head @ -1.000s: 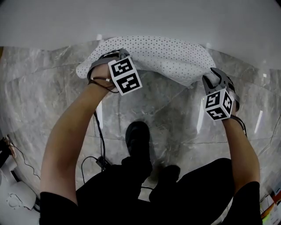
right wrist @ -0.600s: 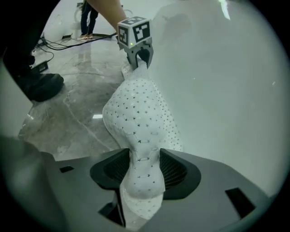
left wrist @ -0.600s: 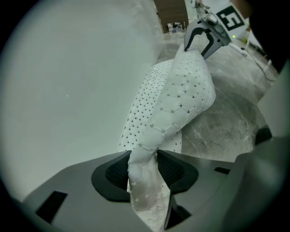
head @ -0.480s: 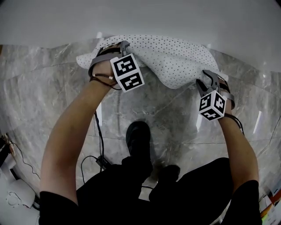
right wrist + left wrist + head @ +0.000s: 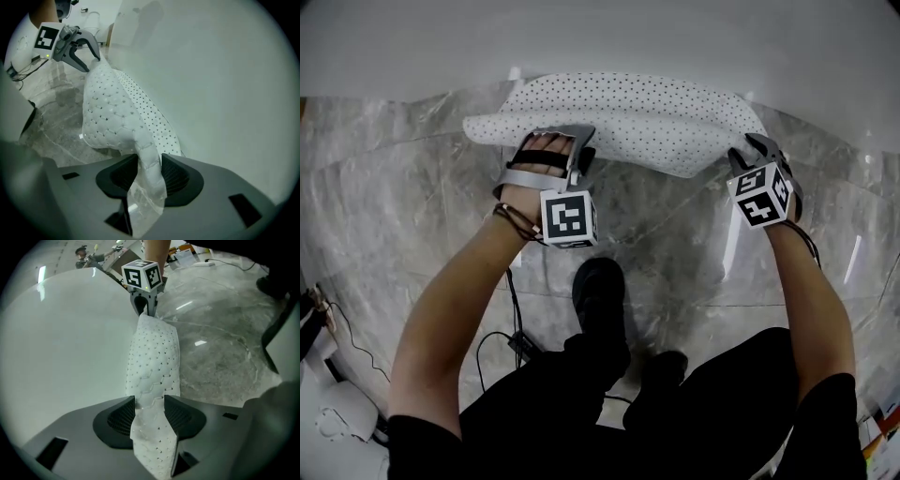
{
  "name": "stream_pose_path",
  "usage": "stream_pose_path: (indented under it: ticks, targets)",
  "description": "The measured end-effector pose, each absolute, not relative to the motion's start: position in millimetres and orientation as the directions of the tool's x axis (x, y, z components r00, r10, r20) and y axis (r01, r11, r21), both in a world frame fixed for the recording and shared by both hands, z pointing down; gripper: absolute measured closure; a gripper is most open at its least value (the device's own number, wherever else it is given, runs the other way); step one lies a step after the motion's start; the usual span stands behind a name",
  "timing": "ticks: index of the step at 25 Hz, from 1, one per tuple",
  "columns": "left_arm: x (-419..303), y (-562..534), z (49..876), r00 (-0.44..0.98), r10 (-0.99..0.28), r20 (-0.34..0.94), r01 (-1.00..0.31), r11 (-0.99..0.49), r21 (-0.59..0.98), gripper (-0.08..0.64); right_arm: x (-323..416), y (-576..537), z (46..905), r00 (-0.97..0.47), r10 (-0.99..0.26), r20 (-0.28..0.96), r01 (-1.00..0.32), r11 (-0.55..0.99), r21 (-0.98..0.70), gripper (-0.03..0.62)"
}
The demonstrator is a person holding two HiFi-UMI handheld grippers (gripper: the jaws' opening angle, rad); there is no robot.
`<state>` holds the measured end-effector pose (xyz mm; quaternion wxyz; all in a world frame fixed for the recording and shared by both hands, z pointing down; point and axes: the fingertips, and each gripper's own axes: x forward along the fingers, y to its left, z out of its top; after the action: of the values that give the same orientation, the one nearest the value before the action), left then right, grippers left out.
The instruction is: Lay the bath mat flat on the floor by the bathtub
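Note:
The white dotted bath mat (image 5: 637, 117) hangs as a bunched strip along the foot of the white bathtub wall (image 5: 600, 37), just over the grey marble floor (image 5: 412, 206). My left gripper (image 5: 579, 150) holds its near edge towards the left end. The mat (image 5: 152, 362) narrows between the pads there; these jaws have just been opening wider with the mat still pinched. My right gripper (image 5: 750, 148) is shut on the right end. Its jaws have just been closing on a fold of the mat (image 5: 115, 117). Each gripper shows in the other's view: right gripper (image 5: 144, 305), left gripper (image 5: 82, 58).
The person's dark shoes (image 5: 598, 291) stand on the floor just behind the grippers. A black cable (image 5: 511, 319) trails on the floor to their left. A white object (image 5: 337, 422) sits at the lower left edge.
The left gripper has rolled and drawn back towards the person, its cube now on the near side. The right gripper has sunk. The mat hangs lower and more stretched out along the tub.

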<state>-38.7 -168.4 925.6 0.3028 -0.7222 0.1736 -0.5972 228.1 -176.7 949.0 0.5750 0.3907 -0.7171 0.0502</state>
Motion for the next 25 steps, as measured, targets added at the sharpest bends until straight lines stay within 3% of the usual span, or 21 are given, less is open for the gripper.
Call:
stream_pose_path:
  ticks: [3,7,10,12,15,19,22,25]
  targets:
    - [-35.6,-161.5,938.7,0.215,-0.533,0.818,0.086,-0.825,-0.559,0.353,225.5,-175.9,955.9,-0.065,-0.468,0.881,-0.676,0.670,0.306,0.450]
    - [-26.9,-138.7,951.7,0.247,-0.336,0.909,0.085,-0.927,-0.365,0.348,227.4,-177.1,956.7,-0.070,-0.468,0.881,-0.699,0.653,0.291,0.453]
    - [-25.2,-116.4,959.7,0.262,-0.170,0.950,0.048,-0.981,-0.188,0.296,226.4,-174.8,956.7,-0.070,-0.471,0.879,-0.689,0.660,0.299,0.453]
    - [-27.7,-110.2,966.4,0.242,-0.141,0.960,0.077,-0.984,-0.163,0.276,224.7,-174.5,956.4,-0.069,-0.473,0.878,-0.680,0.666,0.306,0.453]
    - [-31.4,-112.6,978.7,0.190,-0.190,0.963,0.165,-0.961,-0.222,0.248,223.7,-173.9,955.6,-0.070,-0.473,0.878,-0.681,0.666,0.305,0.453]
    - [-29.1,-138.1,985.9,0.126,-0.375,0.918,0.250,-0.884,-0.395,0.245,225.6,-172.4,952.7,-0.101,-0.469,0.877,-0.718,0.645,0.262,0.453]
    - [-26.4,-156.1,971.8,0.123,-0.434,0.892,0.226,-0.863,-0.451,0.249,225.9,-170.3,941.5,-0.132,-0.481,0.867,-0.712,0.654,0.254,0.385]
    - [-26.0,-177.2,951.9,0.159,-0.490,0.857,0.148,-0.846,-0.511,0.339,227.1,-166.5,920.4,-0.136,-0.529,0.837,-0.630,0.699,0.339,0.343]
